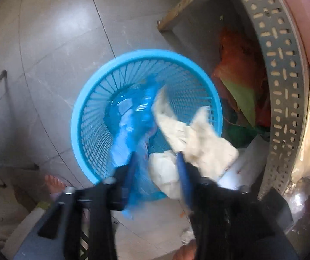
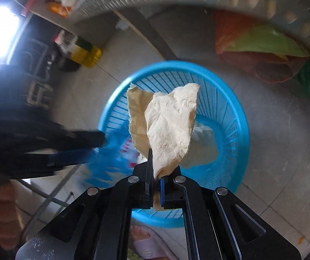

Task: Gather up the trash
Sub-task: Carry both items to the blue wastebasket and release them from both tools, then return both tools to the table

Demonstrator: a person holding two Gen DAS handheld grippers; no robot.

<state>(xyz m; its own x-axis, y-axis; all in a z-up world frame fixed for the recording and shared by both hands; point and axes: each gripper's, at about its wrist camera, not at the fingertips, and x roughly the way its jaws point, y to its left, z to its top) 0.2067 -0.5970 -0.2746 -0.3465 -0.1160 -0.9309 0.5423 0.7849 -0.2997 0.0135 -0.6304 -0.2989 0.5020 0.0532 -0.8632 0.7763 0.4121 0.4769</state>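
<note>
Left gripper (image 1: 157,162): jaws approx. half spread, blue plastic bag (image 1: 131,130) loose between, over blue basket (image 1: 79,112). Right gripper (image 2: 156,173): jaws pressed together, pinching crumpled paper (image 2: 167,125) (above basket).

A blue basket (image 1: 77,117) and orange sacks (image 2: 263,65) rest on the tiled floor (image 1: 53,43).

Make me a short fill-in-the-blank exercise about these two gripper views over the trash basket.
1. The slatted waste basket on the tiled floor is ____ in colour.
2. The right gripper is shut on a crumpled ____ paper.
3. The left gripper has its jaws ____, with a blue plastic bag beside its finger.

Missing words: blue; beige; open
</note>
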